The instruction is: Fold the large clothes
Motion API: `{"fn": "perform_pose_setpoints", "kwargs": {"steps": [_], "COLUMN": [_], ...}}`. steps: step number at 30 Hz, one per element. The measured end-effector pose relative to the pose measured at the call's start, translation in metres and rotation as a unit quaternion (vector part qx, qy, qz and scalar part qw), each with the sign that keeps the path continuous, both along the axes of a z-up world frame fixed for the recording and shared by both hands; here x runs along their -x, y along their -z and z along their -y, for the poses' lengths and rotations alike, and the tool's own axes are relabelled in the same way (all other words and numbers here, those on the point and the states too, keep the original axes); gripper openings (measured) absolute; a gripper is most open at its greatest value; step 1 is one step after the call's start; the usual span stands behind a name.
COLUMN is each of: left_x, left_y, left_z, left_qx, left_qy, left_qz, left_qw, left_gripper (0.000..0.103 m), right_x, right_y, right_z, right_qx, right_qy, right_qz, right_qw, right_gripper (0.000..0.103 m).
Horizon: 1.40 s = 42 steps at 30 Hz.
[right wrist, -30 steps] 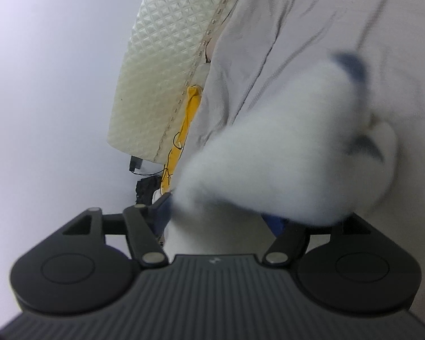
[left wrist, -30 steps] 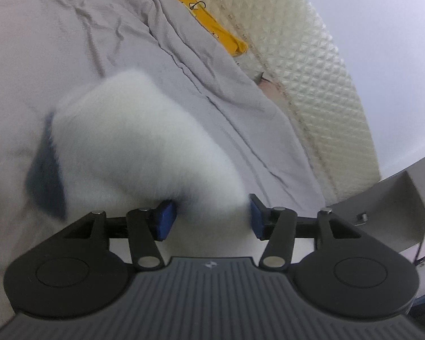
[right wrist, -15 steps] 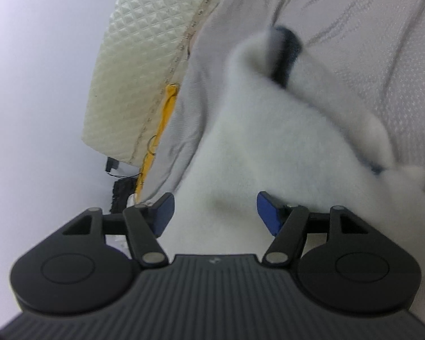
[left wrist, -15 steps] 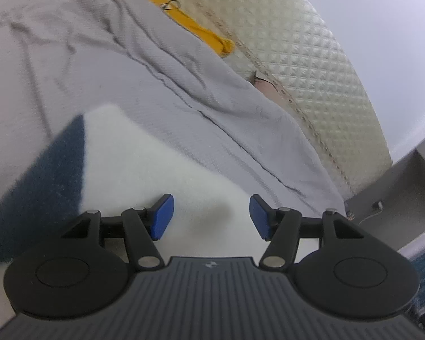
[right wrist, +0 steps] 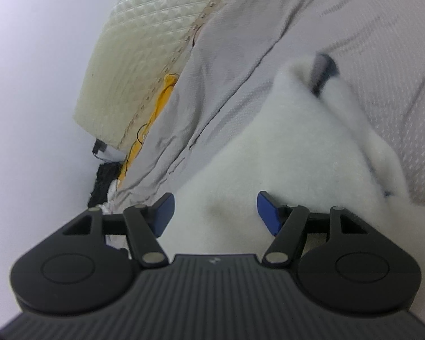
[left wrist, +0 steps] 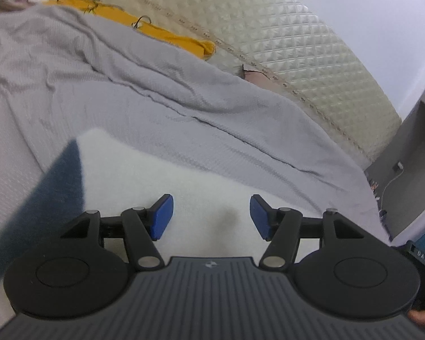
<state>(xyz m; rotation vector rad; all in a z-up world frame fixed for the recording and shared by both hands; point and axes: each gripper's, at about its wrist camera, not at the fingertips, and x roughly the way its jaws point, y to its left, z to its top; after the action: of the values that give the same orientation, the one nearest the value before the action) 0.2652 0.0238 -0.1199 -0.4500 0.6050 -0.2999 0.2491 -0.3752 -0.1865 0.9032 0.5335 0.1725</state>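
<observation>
Bed: one wide mattress under a wrinkled pale grey woven bedsheet [left wrist: 184,130], with a cream diamond-quilted headboard [left wrist: 283,42] along its far side and one strip of yellow cloth [left wrist: 161,32] tucked between them.
Garment: one fluffy white fleece garment with dark navy trim [left wrist: 155,175] lies flat on the sheet, directly under and ahead of both tools; only part of it shows, so its full outline is hard to judge.
Long axis: in the right wrist view the fleece [right wrist: 283,147] runs away from the fingers toward a raised fold with a navy edge.
Nearer hand: neither; both sit equally close over it.
Left gripper [left wrist: 211,216]: blue pads spread apart, jaws just opened wider, fleece beneath the gap but not pinched.
Right gripper [right wrist: 214,212]: pads likewise spread, pressing nothing.
Count: two grippers, one garment.
</observation>
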Motion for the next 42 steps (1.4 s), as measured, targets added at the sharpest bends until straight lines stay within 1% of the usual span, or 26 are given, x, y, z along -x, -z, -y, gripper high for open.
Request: {"fn": "perform_pose_setpoints", "kwargs": {"steps": [2, 4, 5, 8, 9, 11, 13, 17, 20, 25, 27, 29, 34, 35, 36, 37, 38, 40, 42], "left_x": [0.011, 0.019, 0.022, 0.032, 0.035, 0.039, 0.039, 0.036, 0.032, 0.022, 0.021, 0.020, 0.035, 0.041, 0.048, 0.058, 0.066, 0.081, 0.096], "left_y": [-0.009, -0.014, -0.016, -0.016, -0.015, -0.013, -0.009, 0.000, 0.006, 0.018, 0.020, 0.018, 0.005, 0.001, -0.001, -0.004, -0.005, -0.004, -0.001], "left_z": [0.000, 0.001, 0.002, 0.003, 0.004, 0.009, 0.013, 0.017, 0.023, 0.033, 0.034, 0.032, 0.024, 0.020, 0.016, 0.010, 0.004, -0.010, -0.026], "left_qx": [-0.021, -0.044, -0.056, -0.060, -0.067, -0.095, -0.116, -0.143, -0.160, -0.186, -0.188, -0.182, -0.141, -0.125, -0.107, -0.081, -0.061, -0.011, 0.044], "left_qy": [-0.001, -0.005, -0.005, 0.002, 0.002, 0.000, 0.001, 0.004, 0.007, 0.001, -0.002, -0.004, -0.013, -0.016, -0.017, -0.017, -0.021, -0.029, -0.039], "left_qz": [0.011, 0.020, 0.019, 0.018, 0.018, 0.019, 0.011, 0.005, 0.001, -0.009, -0.009, -0.013, -0.012, -0.013, -0.014, -0.015, -0.018, -0.044, -0.074], "left_qw": [0.9997, 0.9988, 0.9982, 0.9980, 0.9976, 0.9953, 0.9932, 0.9897, 0.9871, 0.9825, 0.9822, 0.9831, 0.9898, 0.9919, 0.9940, 0.9965, 0.9978, 0.9986, 0.9956], "left_gripper": [0.066, 0.066, 0.066, 0.066, 0.066, 0.066, 0.066, 0.066, 0.066, 0.069, 0.069, 0.069, 0.070, 0.071, 0.075, 0.079, 0.081, 0.083, 0.083], "right_x": [0.005, 0.012, 0.016, 0.031, 0.033, 0.038, 0.042, 0.039, 0.033, 0.026, 0.026, 0.025, 0.026, 0.026, 0.028, 0.030, 0.032, 0.038, 0.044], "right_y": [-0.010, -0.021, -0.028, -0.038, -0.039, -0.040, -0.038, -0.028, -0.018, -0.014, -0.011, -0.011, -0.012, -0.013, -0.014, -0.014, -0.015, -0.015, -0.015], "right_z": [-0.004, -0.010, -0.015, -0.032, -0.036, -0.048, -0.054, -0.066, -0.068, -0.070, -0.070, -0.070, -0.069, -0.069, -0.070, -0.071, -0.072, -0.076, -0.079], "right_qx": [0.031, 0.074, 0.106, 0.193, 0.212, 0.248, 0.266, 0.301, 0.324, 0.334, 0.337, 0.339, 0.337, 0.336, 0.335, 0.334, 0.333, 0.333, 0.334], "right_qy": [0.000, 0.001, 0.001, 0.003, 0.001, -0.006, -0.017, -0.035, -0.041, -0.040, -0.040, -0.041, -0.037, -0.036, -0.033, -0.030, -0.028, -0.023, -0.019], "right_qz": [0.001, 0.005, 0.007, 0.012, 0.013, 0.012, 0.007, -0.014, -0.017, -0.014, -0.014, -0.014, -0.016, -0.016, -0.017, -0.018, -0.019, -0.021, -0.022], "right_qw": [1.000, 0.997, 0.994, 0.981, 0.977, 0.969, 0.964, 0.953, 0.945, 0.942, 0.940, 0.940, 0.941, 0.941, 0.941, 0.942, 0.942, 0.942, 0.942], "right_gripper": [0.068, 0.070, 0.070, 0.070, 0.070, 0.069, 0.069, 0.067, 0.067, 0.067, 0.067, 0.067, 0.067, 0.067, 0.067, 0.067, 0.067, 0.067, 0.067]}}
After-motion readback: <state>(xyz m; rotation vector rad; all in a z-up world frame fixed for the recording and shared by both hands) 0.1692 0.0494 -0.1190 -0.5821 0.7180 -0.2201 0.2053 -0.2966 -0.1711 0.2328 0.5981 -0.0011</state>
